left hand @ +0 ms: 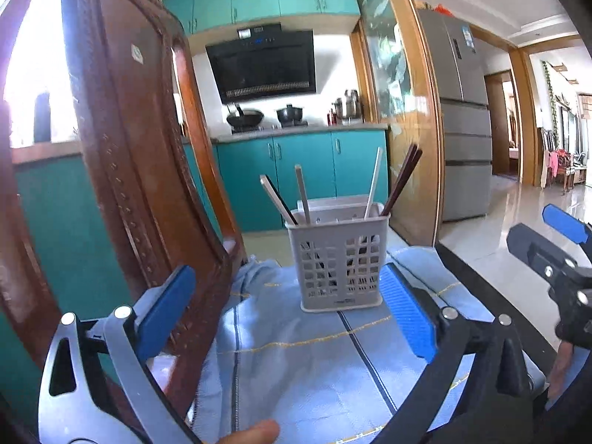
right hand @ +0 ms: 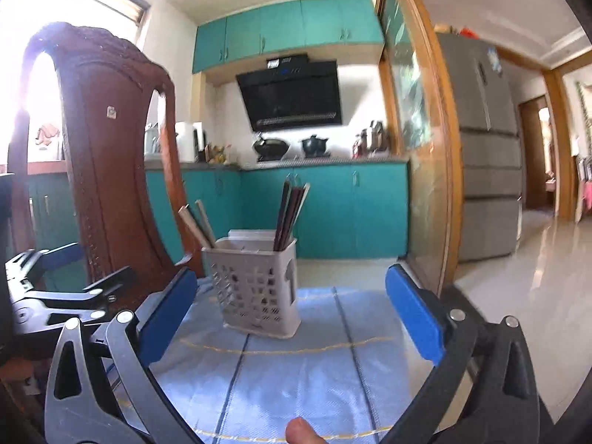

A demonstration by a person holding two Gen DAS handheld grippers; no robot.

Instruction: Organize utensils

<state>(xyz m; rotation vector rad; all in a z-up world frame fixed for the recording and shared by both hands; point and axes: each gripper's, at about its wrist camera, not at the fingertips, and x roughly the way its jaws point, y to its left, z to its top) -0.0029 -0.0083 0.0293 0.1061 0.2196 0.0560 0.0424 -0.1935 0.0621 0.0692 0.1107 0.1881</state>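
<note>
At frame centre we see a perforated grey holder (left hand: 338, 259) upright, chopsticks (left hand: 405, 181) inside; left gripper (left hand: 288, 310) and right gripper (right hand: 292, 316) spread wide, empty.

Both wrist views face utensil basket (left hand: 338, 259) close, low.

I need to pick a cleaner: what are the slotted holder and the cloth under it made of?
The pale grey slotted utensil holder looks like moulded matte plastic, given its even grid of cut-outs. The light blue striped cloth seems woven fabric with a slight sheen: it wrinkles and shows stitched lines.
</note>
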